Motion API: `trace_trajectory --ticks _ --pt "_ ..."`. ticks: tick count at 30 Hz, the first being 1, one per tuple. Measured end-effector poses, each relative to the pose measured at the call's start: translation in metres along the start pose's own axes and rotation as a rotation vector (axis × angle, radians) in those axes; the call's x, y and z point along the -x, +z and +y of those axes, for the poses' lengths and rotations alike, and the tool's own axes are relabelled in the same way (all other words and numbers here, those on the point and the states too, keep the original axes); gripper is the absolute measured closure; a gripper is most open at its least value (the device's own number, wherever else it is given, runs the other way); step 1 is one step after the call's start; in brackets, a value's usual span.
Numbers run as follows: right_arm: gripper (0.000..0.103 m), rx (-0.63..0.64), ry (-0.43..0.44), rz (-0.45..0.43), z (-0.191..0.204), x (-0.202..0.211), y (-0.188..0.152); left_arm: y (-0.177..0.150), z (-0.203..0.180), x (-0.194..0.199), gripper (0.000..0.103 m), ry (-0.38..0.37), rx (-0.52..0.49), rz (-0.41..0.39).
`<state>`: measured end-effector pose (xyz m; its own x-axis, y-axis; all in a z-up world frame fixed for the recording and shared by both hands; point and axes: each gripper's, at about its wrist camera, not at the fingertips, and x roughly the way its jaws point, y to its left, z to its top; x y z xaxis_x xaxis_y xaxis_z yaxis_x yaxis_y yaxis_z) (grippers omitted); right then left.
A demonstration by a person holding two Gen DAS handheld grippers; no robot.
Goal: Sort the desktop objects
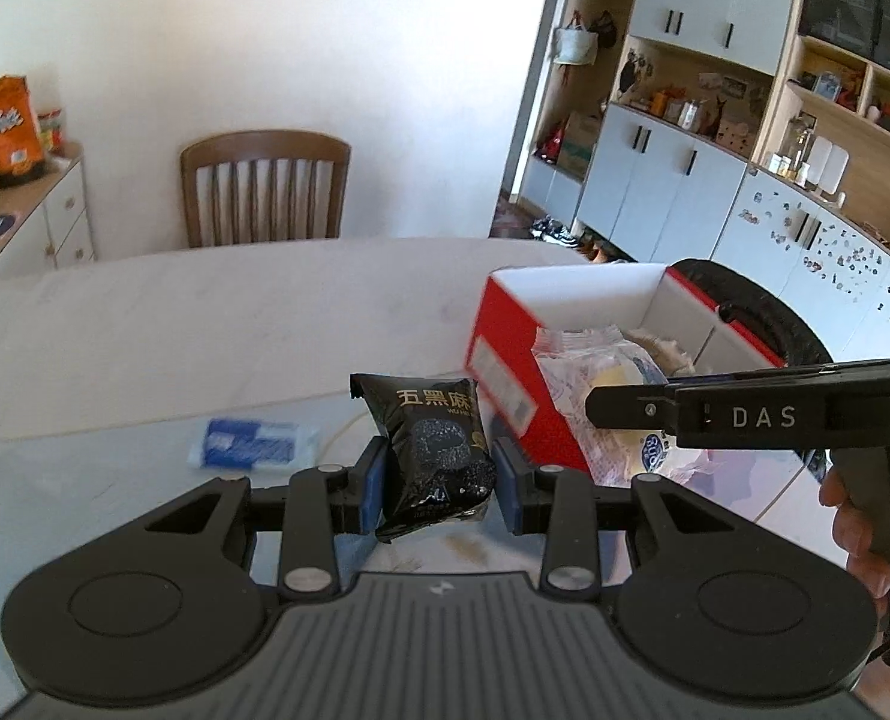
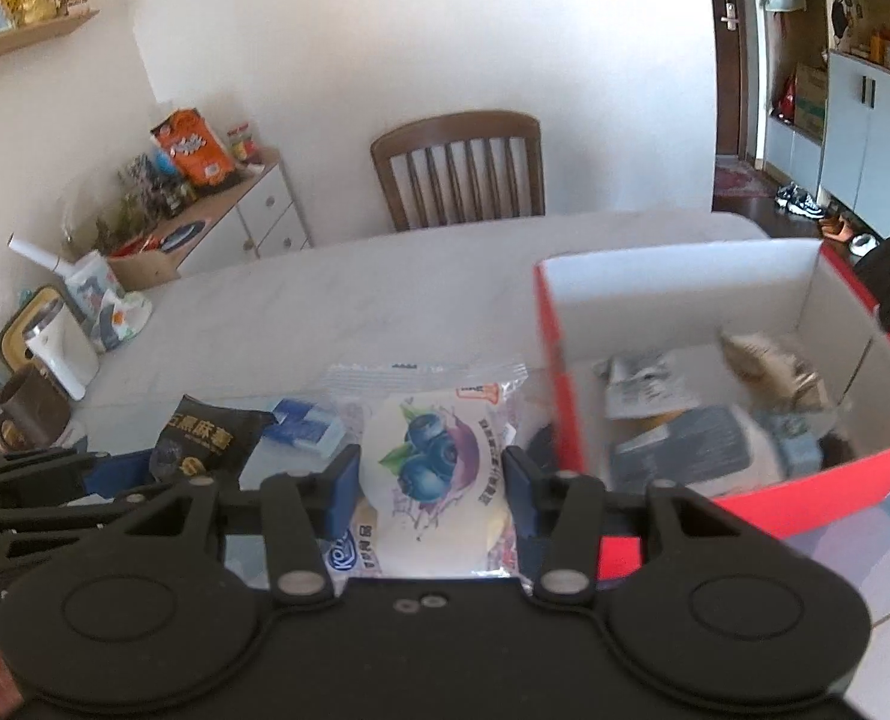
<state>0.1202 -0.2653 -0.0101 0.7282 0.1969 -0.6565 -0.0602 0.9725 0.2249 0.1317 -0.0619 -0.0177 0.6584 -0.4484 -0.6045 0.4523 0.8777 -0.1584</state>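
Note:
My left gripper (image 1: 436, 474) is shut on a black snack packet (image 1: 439, 450) with gold characters, held above the pale table (image 1: 205, 324). The same black snack packet (image 2: 205, 435) shows at the lower left of the right wrist view. My right gripper (image 2: 430, 480) is shut on a clear blueberry pastry packet (image 2: 430, 462), just left of the red box (image 2: 556, 372). In the left wrist view the right gripper's fingers (image 1: 625, 405) hold that pastry packet (image 1: 589, 384) at the near edge of the red box (image 1: 505, 360). A blue-and-white tissue pack (image 1: 247, 444) lies flat on the table.
The red box (image 2: 823, 462) has white inner walls and holds several packets and wrappers. A wooden chair (image 1: 265, 186) stands behind the table. Mugs, a white jug and a patterned cup (image 2: 103, 300) crowd the table's left end. Cabinets (image 1: 685, 180) fill the right.

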Motion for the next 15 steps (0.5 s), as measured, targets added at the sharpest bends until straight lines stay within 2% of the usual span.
trace_trajectory --ticks 9,15 --pt "0.054 -0.019 -0.018 -0.021 -0.058 0.014 0.008 0.023 -0.066 -0.027 0.068 -0.03 -0.034 -0.015" --pt "0.054 -0.037 -0.047 -0.026 -0.097 0.02 0.011 0.034 -0.103 -0.054 0.068 -0.054 -0.061 0.005"
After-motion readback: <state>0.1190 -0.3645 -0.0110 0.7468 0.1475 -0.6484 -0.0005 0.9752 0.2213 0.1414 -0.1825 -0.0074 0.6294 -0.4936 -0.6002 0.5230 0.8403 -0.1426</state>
